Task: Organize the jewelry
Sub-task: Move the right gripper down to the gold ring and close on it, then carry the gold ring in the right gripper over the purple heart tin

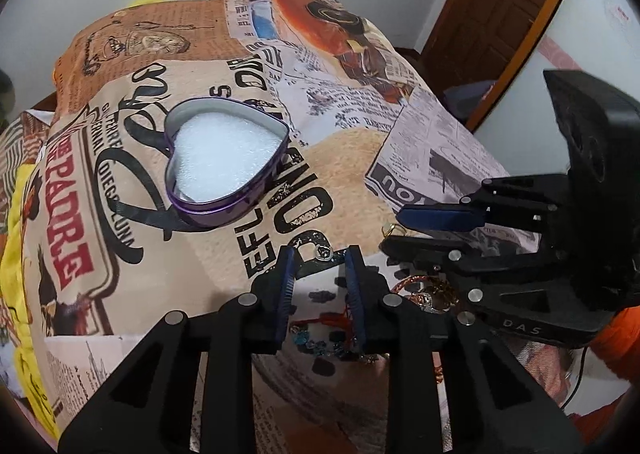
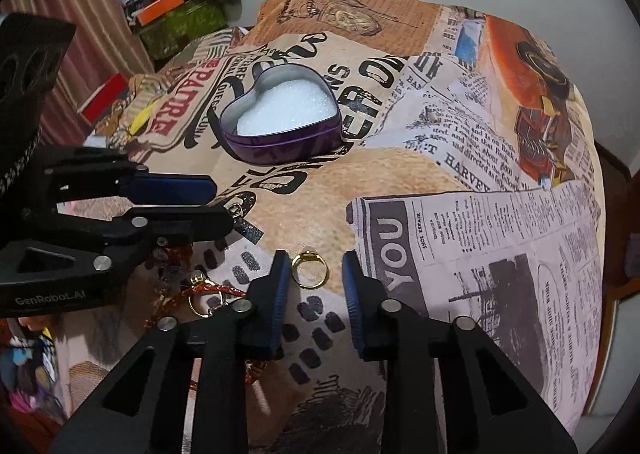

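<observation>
A purple heart-shaped tin (image 1: 224, 161) with white foam inside sits open on the printed cloth; it also shows in the right wrist view (image 2: 284, 121). My left gripper (image 1: 320, 254) is open, with a small silver ring (image 1: 323, 252) lying on the cloth between its fingertips. My right gripper (image 2: 316, 258) is open around a gold ring (image 2: 310, 270) on the cloth. A heap of jewelry (image 1: 424, 294) with a red cord and gold pieces lies between the two grippers, seen also in the right wrist view (image 2: 200, 294).
The printed cloth (image 2: 480, 213) covers a rounded surface that drops off at the sides. Blue beads (image 1: 320, 342) lie under my left gripper. A wooden door (image 1: 500, 5) stands at the right. Boxes and clutter (image 2: 176, 13) sit at the far left.
</observation>
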